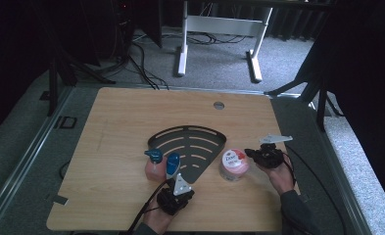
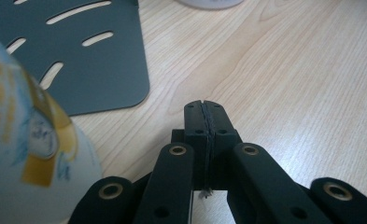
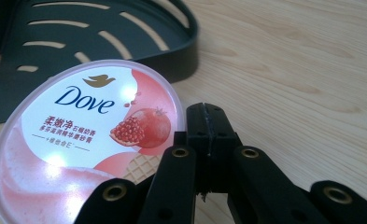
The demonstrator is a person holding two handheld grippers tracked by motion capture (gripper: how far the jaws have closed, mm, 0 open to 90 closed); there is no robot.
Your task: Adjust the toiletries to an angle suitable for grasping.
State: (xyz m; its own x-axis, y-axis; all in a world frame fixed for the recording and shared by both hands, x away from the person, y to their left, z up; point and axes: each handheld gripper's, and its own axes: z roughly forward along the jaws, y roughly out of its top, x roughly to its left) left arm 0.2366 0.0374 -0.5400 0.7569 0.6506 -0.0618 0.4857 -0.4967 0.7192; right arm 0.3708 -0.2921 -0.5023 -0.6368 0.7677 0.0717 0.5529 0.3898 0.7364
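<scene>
the right gripper (image 3: pixel 204 109) is pressed shut, holding nothing, just beside the pink dove tub (image 3: pixel 85 140). the left gripper (image 2: pixel 204 105) is shut too, near the blue-capped bottle (image 1: pixel 172 164).

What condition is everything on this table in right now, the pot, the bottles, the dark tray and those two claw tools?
Dove tub: upright, lid on, beside the tray.
Dark slotted tray: flat on the table, nothing resting on it.
Pink pump bottle: upright, at the tray's left edge.
Blue-capped bottle: upright, beside the pink one.
Left gripper: jaws shut, holding nothing.
Right gripper: jaws shut, holding nothing, next to the tub.
</scene>
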